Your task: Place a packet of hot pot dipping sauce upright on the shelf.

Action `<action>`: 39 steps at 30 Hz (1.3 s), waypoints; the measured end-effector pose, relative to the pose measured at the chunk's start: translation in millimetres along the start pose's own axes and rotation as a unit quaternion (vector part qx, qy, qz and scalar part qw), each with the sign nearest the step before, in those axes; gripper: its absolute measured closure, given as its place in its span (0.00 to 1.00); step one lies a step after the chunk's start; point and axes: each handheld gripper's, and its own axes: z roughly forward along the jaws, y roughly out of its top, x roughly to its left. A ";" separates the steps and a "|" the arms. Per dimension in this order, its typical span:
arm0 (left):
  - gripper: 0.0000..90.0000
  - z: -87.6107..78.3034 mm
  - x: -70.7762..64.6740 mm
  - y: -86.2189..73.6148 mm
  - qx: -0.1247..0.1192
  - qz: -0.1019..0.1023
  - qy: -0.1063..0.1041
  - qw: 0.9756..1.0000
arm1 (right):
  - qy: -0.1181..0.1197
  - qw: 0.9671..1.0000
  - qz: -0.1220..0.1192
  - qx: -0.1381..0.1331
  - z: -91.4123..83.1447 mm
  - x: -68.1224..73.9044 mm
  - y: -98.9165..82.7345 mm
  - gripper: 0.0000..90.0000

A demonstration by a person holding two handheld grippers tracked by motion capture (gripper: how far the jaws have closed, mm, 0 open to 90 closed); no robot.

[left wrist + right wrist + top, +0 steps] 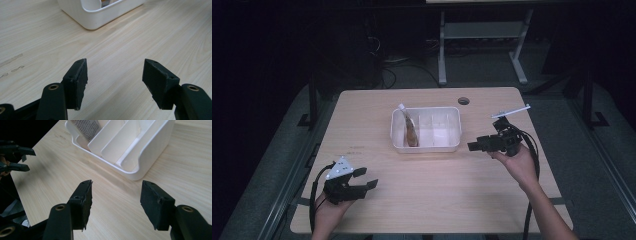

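**Both tools wide, nothing held**

The left tool point(368, 179) and right tool point(472, 146) hover wide apart over the pale wood tabletop point(437, 200). A white divided bin point(426, 145) sits mid-table, a brown pouch point(411, 131) in its leftmost slot (likely target). Approach from above, clearing the dividers. Dark room beyond.

Table point(422, 200): bare wood lay open on all sides of the white divided bin point(426, 145), sole obstacle, mid-table. Left compartment held a pouch point(410, 131); the others stood open from above.
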 end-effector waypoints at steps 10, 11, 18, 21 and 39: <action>0.41 0.8 -1.3 0.1 0.001 0.001 0.000 1.000 | -0.005 1.000 0.011 -0.005 -8.3 -9.5 -15.7 0.46; 0.41 0.8 -1.2 0.0 0.001 0.001 0.000 1.000 | -0.005 1.000 0.014 -0.005 -9.1 -10.3 -17.3 0.46; 0.40 1.2 -1.4 0.0 0.002 0.002 0.001 1.000 | -0.011 1.000 0.020 -0.007 -13.7 -17.0 -29.7 0.45; 0.40 1.5 -1.8 0.2 0.002 0.002 0.001 1.000 | -0.012 1.000 0.023 -0.008 -15.3 -19.9 -35.2 0.45; 0.38 3.1 -5.3 -0.2 0.008 0.008 0.002 1.000 | -0.026 0.999 0.026 -0.011 -22.3 -26.8 -82.3 0.44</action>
